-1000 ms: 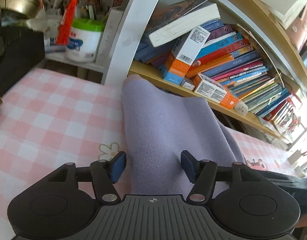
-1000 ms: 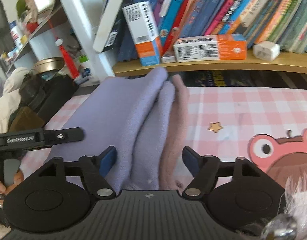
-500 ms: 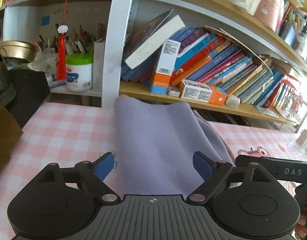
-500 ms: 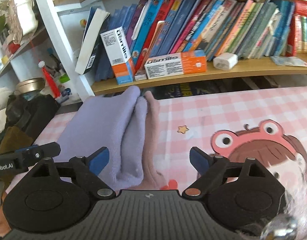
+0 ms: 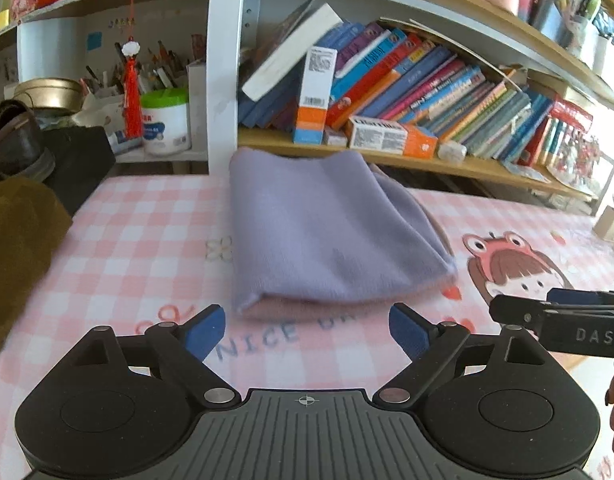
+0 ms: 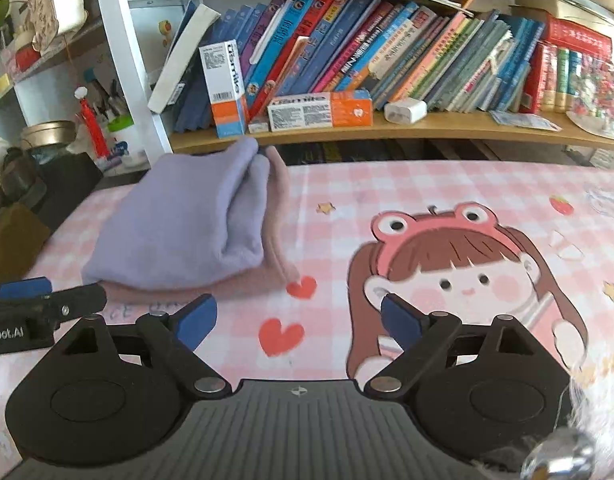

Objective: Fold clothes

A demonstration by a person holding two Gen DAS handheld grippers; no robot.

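Lying folded in the centre of the left wrist view, the lilac knit garment [image 5: 327, 232] rests on the pink checked tablecloth [image 5: 147, 240], its far edge close under the wooden bookshelf [image 5: 427, 162]. In the right wrist view the same bundle sits at centre left [image 6: 187, 224], with a pinkish layer [image 6: 277, 216] showing along its right and near edges.

Both tongs have just been opening and hold nothing. The left gripper [image 5: 307, 332] at the bottom of its frame stands spread wide, its blue pads [image 5: 205, 334] short of the garment's near hem with only cloth print between them. The right gripper [image 6: 297, 320] is likewise wide apart over the printed hearts, just right of the bundle's near corner.

The fold looks done, so the risks lie in what comes after:

- The upper lilac layers bulge and sit slightly askew over the pinkish one; a nudge from either pad could slide them open.
- The two grippers are close together, each showing at the edge of the other's view, so they could collide if both go back in.
- Pushing the bundle farther up the frame could jam it against the shelf edge.
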